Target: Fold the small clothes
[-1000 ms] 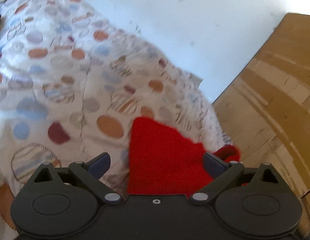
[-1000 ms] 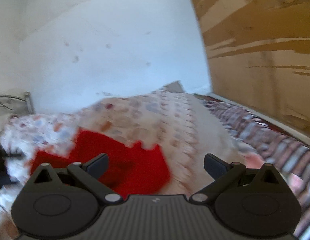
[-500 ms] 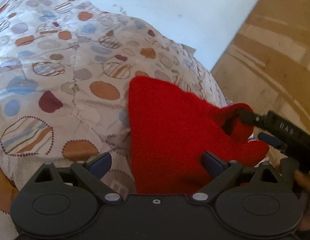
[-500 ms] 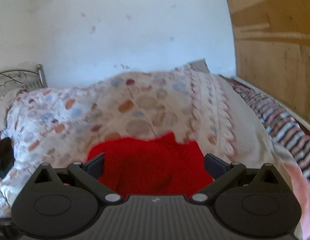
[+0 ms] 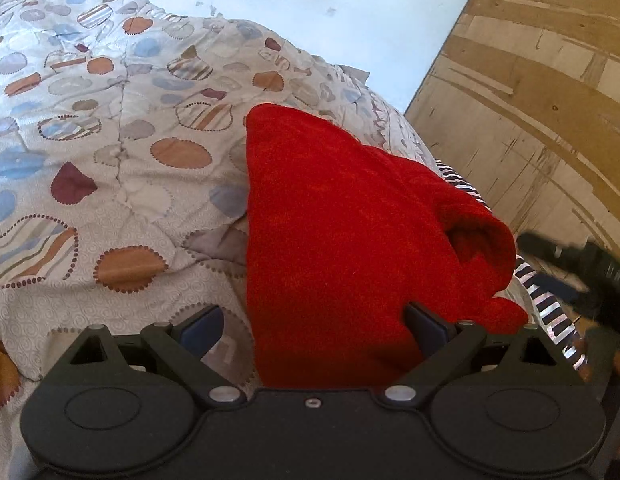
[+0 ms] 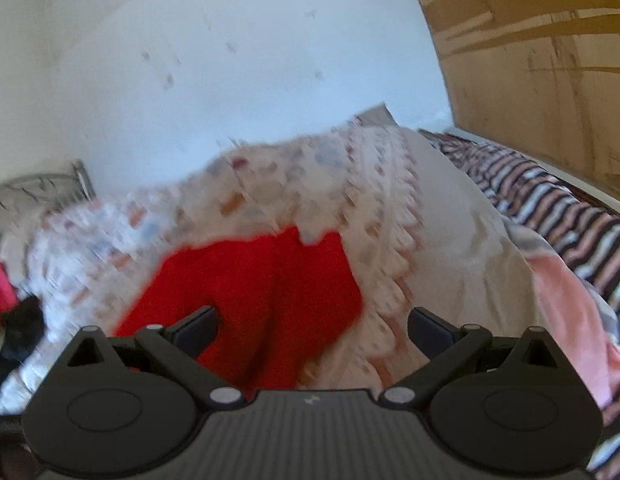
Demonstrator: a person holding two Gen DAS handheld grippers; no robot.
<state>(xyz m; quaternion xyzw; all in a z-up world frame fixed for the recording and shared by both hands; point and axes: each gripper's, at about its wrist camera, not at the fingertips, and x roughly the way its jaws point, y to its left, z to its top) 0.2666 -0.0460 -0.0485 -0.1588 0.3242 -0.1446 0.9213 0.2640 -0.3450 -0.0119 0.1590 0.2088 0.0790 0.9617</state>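
since earlier: red garment point(image 5: 342, 232) fills more of the left wrist view than a second ago, when only its lower part showed between the fingers; the right gripper, absent from that view a second ago, now sits at its right edge.
left gripper point(image 5: 314, 326): fingers spread wide, holding nothing; the cloth lies under the gap between them, nearer the right-hand finger point(image 5: 428, 330), which overlaps its lower edge.
right gripper point(image 6: 312, 326): fingers wide apart and holding nothing; the left-hand finger point(image 6: 197, 328) overlaps the red cloth, the right-hand one is over pale quilt. seen from the left wrist as a dark blurred shape point(image 5: 578, 268) just beside the garment's right end.
red garment, left wrist view: lies on the quilt near its right border, a pointed corner away from the camera, a rolled open cuff point(image 5: 476, 240) at its right end.
red garment, right wrist view point(image 6: 265, 304): blurred, low centre, with a crease running down its middle.
quilt point(image 5: 121, 152): white with orange, blue and maroon patches, wrinkled, spreading left and beyond the garment.
striped fabric point(image 6: 550, 208): dark and pale bands, right of the quilt's scalloped border; a pink cloth point(image 6: 566, 304) lies nearer on the same side.
pink and black items point(image 6: 13, 312): at the left edge of the right wrist view, too blurred to name.
metal bed frame point(image 6: 41, 192): far left.
wall point(image 6: 229, 72): pale, marked with spots.
wooden panel point(image 5: 526, 92): far right, brown.
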